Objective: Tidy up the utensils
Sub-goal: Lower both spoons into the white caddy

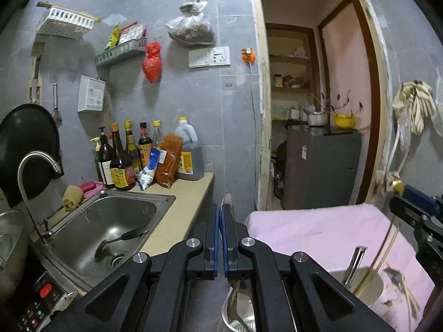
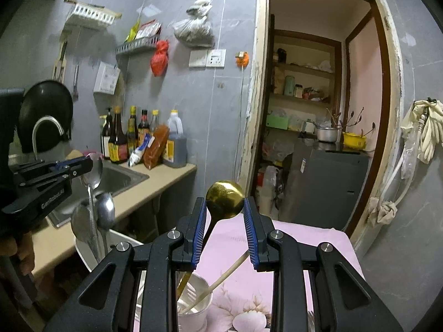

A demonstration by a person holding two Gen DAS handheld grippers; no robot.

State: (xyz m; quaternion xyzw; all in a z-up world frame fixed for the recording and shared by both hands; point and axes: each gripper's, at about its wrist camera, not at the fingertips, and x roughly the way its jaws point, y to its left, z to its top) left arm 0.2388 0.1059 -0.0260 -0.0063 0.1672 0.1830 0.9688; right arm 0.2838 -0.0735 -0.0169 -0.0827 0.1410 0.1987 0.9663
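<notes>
Left wrist view, bottom centre: left gripper (image 1: 221, 215) clamped tight on a silver spoon (image 1: 226, 202), thin bowl edge poking up between the blue pads, handle dropping below toward a white holder (image 1: 238, 322) at the bottom edge. Lower right: metal cup (image 1: 371, 282) on a pink floral cloth (image 1: 318, 229), with a steel utensil handle (image 1: 353, 265) and chopsticks (image 1: 384, 251) standing in it. Far right edge: part of the right gripper. Left of centre: steel sink (image 1: 110, 221) with a dark ladle (image 1: 116, 242) lying near the drain. Further back, bottles (image 1: 121, 157) lined up on the counter against the grey tiled wall.

Right wrist view, lower centre: right gripper (image 2: 224, 207) closed on a gold spoon (image 2: 224, 197), pads pressing both sides of the round bowl, dark handle slanting down into the metal cup (image 2: 193, 298). Left side: left gripper (image 2: 83, 167) gripping the silver spoon (image 2: 94, 171), above two more spoons (image 2: 105, 213) in the white holder (image 2: 83, 251). Beyond, upper right: open doorway (image 2: 326, 110) with shelves.
</notes>
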